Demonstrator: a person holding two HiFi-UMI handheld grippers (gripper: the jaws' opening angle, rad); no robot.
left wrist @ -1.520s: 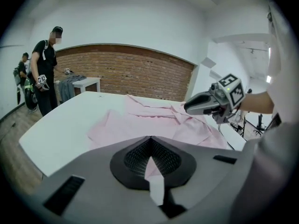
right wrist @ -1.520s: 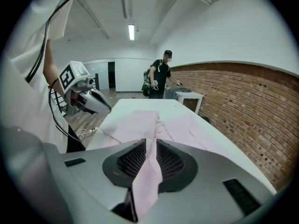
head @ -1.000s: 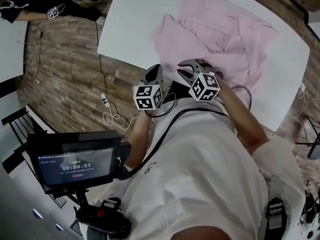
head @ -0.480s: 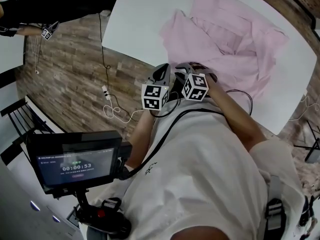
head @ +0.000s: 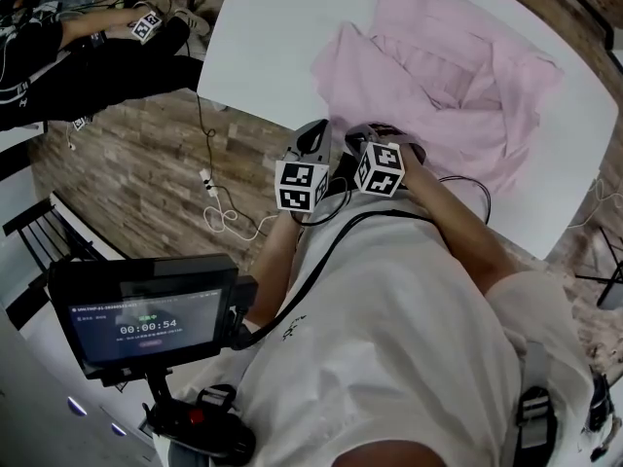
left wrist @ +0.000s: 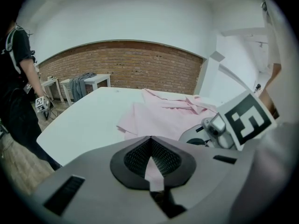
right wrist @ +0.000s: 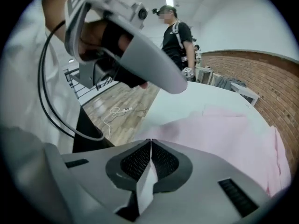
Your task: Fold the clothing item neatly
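A pink shirt [head: 438, 76] lies bunched up on a white table [head: 273, 27]. It is on the part of the table near the person, and its near edge comes to the table's side. The two grippers are close side by side at that edge. The left gripper [left wrist: 150, 148] has its jaws closed tight, with a thin bit of the shirt pinched between them. The right gripper [right wrist: 150, 148] has just been closing its jaws, and now they are pressed on a fold of the shirt too. The rest of the shirt spreads away from the grippers in soft lumps. Past the table is a wood floor [head: 127, 154] with a white cord [head: 219, 217] on it.
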